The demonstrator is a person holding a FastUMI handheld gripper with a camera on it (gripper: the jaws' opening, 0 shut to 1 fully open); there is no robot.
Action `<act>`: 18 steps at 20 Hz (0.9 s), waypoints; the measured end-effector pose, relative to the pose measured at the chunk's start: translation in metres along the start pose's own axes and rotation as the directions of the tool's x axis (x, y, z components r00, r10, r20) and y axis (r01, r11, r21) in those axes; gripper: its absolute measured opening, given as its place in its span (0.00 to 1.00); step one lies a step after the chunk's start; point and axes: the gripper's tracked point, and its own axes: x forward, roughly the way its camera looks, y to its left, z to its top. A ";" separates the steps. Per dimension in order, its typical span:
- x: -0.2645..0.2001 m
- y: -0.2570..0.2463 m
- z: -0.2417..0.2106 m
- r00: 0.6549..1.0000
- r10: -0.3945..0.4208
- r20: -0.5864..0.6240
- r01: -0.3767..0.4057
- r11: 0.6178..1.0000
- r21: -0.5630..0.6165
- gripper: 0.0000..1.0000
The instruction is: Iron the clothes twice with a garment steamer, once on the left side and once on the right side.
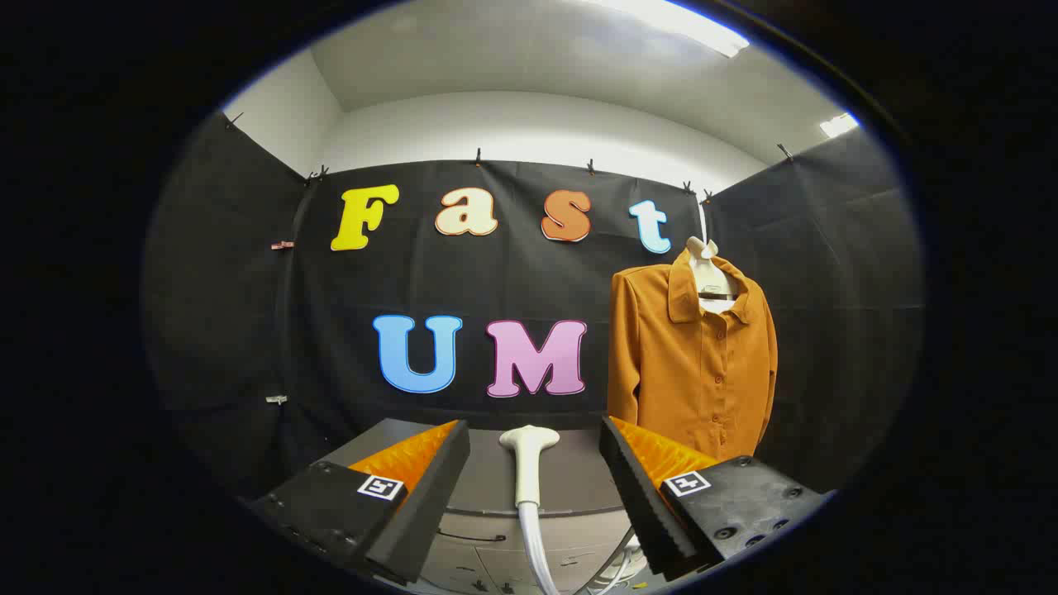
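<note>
Tool fingers stand wide apart, gripping nothing; the white plastic steamer head on its hose rises between them, untouched. Likely light and rigid: grip its slim neck. Beyond, a soft orange button-up shirt hangs on a hanger.

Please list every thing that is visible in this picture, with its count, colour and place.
shirt: one, orange-brown, buttoned, hanging beyond the right finger against the booth wall.
hanger: one, white, inside the shirt collar.
steamer head: one, white, upright, between the fingers and untouched by them.
hose: one, white, running down from the steamer head.
cabinet: one, grey, under and behind the steamer head.
clips: several, small, on the wall cloth.
ceiling lights: two, white, overhead.
gripper: one, fingers open, either side of the steamer head.
</note>
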 end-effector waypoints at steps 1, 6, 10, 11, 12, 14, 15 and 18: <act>-0.001 0.002 0.002 1.000 0.001 0.007 -0.001 1.000 0.002 0.98; -0.001 0.004 0.006 1.000 -0.005 0.016 0.005 1.000 -0.002 0.98; 0.001 0.003 0.006 1.000 -0.010 0.012 0.010 1.000 -0.007 0.97; 0.001 0.003 0.006 1.000 -0.012 0.012 0.012 1.000 -0.008 0.97; 0.002 0.003 0.005 1.000 -0.013 0.010 0.013 1.000 -0.007 0.98; 0.003 0.001 0.006 1.000 -0.017 0.009 0.017 1.000 -0.002 0.98; 0.004 0.001 0.006 1.000 -0.020 0.011 0.020 1.000 0.005 0.98; 0.005 0.000 0.006 1.000 -0.026 0.008 0.026 1.000 0.014 0.98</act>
